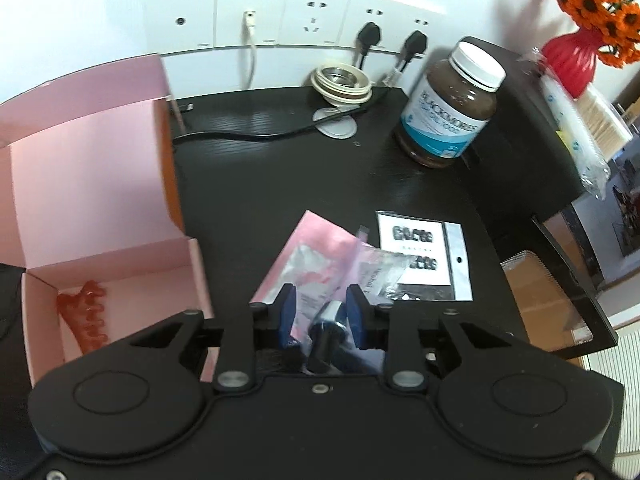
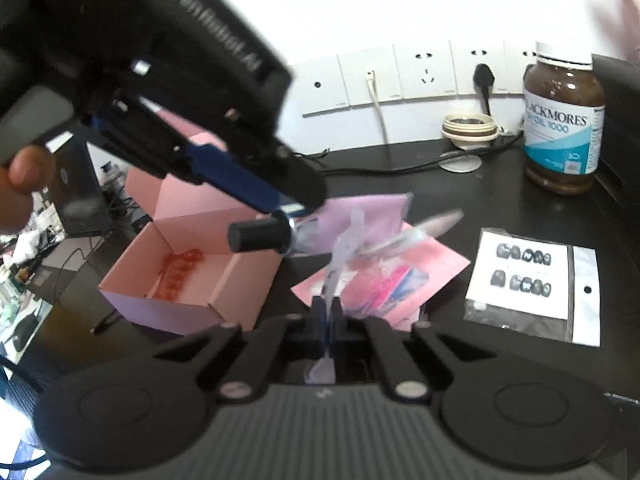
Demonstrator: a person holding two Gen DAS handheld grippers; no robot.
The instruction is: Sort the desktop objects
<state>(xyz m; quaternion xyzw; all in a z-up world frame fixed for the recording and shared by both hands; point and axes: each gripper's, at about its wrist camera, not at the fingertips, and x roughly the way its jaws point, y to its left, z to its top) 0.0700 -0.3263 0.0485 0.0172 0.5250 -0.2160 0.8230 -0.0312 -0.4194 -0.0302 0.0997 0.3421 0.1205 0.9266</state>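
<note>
Pink box (image 2: 192,300) sits open left of our claws. Our left claw (image 1: 320,312) pinches a black-capped bottle (image 2: 260,236) above its edge; our right claw (image 2: 327,312), pressed together, nips a clear plastic bag (image 2: 344,248) hanging from that bottle.

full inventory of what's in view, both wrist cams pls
box: 1, pink, open, left side of the desk
hair clip: 1, orange, inside the box
small bottle: 1, black cap, held in the left gripper above the box edge
plastic bag: 1, clear, pinched in the right gripper
pink packet: 1, pink, flat on the desk under the bag
nail set: 1, black and white card in a clear sleeve, right of the packet
supplement jar: 1, brown, white lid, back right
vase: 1, red, orange flowers, far right
left gripper: shut on small bottle
right gripper: shut on plastic bag
</note>
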